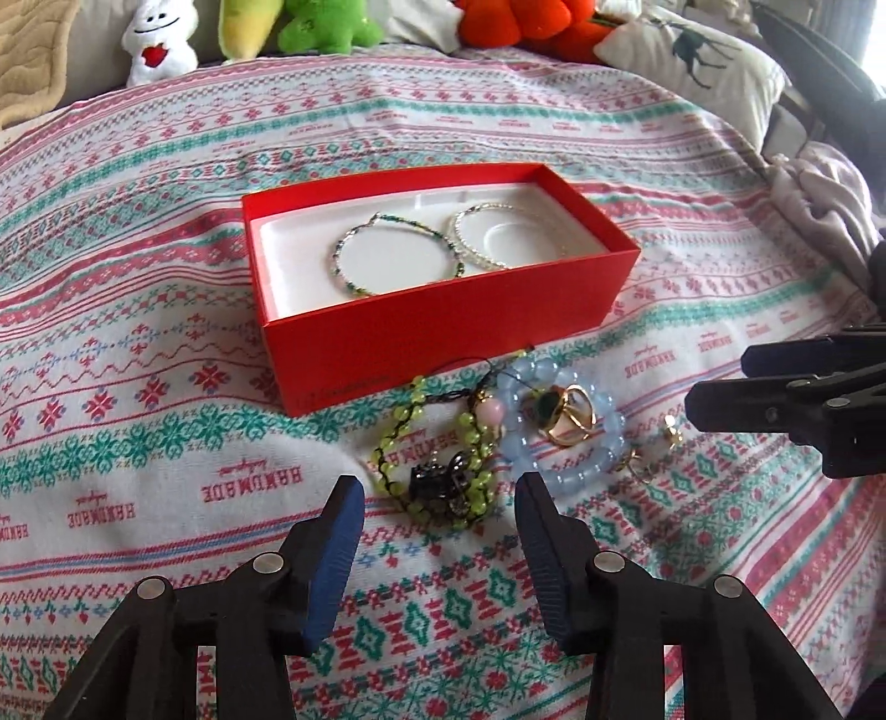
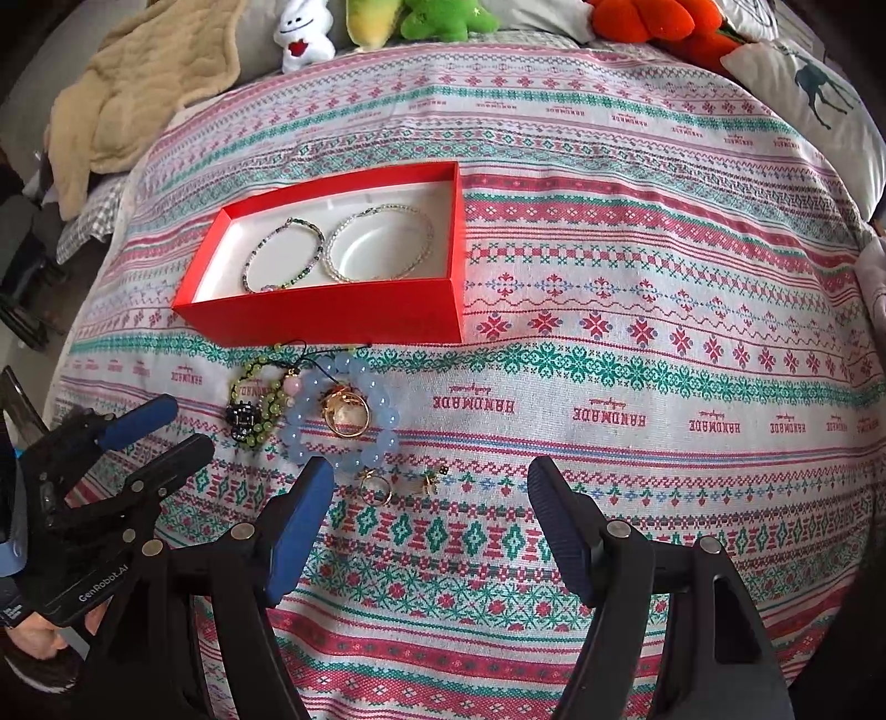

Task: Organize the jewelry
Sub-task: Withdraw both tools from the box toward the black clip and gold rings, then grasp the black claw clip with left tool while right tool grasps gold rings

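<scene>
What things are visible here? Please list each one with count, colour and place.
box: 1, red, white inside, open, on the bedspread
bracelets in box: 2, one green-dark beaded, one white beaded, side by side
blue bracelet: 1, pale blue, in front of the box
green bracelet: 1, yellow-green beads on black cord, left of the blue one
gold rings: apparently 2, inside the blue bracelet
small gold pieces: about 2, near the right tool
bedspread: 1, white, pink and teal pattern
plush toys: 4, white, yellow-green, green, orange, far edge
blanket: 1, beige, far left
pillow: 1, white with deer print, far right
left tool: open, over the green bracelet
right tool: open, empty
</scene>
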`<state>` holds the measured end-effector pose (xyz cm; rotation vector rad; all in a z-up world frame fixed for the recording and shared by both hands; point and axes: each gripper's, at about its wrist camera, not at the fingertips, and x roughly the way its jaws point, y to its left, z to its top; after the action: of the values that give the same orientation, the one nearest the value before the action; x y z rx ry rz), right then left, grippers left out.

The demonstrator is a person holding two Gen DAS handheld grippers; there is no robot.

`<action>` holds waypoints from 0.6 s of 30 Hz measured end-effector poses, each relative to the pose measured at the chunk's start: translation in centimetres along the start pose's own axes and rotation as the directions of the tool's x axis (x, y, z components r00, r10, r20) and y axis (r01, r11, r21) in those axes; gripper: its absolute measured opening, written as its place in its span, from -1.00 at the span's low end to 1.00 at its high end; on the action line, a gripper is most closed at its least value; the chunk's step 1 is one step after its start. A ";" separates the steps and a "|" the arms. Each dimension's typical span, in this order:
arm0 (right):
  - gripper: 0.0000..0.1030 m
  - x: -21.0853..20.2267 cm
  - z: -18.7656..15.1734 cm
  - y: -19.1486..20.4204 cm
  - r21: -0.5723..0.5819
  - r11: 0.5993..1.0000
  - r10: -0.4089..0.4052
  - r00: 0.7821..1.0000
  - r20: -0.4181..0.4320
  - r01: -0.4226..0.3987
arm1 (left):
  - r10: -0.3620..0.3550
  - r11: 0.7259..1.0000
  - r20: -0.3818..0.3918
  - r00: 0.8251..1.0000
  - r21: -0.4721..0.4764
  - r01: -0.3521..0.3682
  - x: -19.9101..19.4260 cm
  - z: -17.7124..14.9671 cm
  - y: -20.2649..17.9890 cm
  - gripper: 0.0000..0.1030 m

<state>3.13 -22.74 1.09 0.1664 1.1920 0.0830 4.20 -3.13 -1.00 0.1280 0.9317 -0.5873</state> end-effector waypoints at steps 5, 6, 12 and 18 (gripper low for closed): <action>0.46 0.3 0.2 -0.4 0.026 1.000 0.012 1.000 -0.013 -0.011 | 0.009 0.998 -0.014 1.000 0.055 -0.008 1.1 0.3 -1.0 -0.18; 0.46 0.3 0.2 -0.4 0.029 0.999 0.013 1.000 -0.013 -0.013 | 0.012 0.998 -0.019 1.000 0.057 -0.010 1.4 0.3 -0.9 -0.20; 0.46 0.1 0.4 -0.3 0.029 0.999 0.023 1.000 -0.007 -0.022 | 0.024 0.998 -0.039 0.999 0.052 -0.022 2.5 0.5 -0.7 -0.47; 0.46 -0.1 0.5 -0.2 0.027 0.999 0.030 1.000 -0.002 -0.030 | 0.022 1.000 -0.094 0.995 0.012 -0.021 3.7 0.6 -0.1 -0.53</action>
<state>3.53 -22.98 1.36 0.2075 1.1936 0.0934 6.30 -4.97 -3.54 0.1765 1.0176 -0.5698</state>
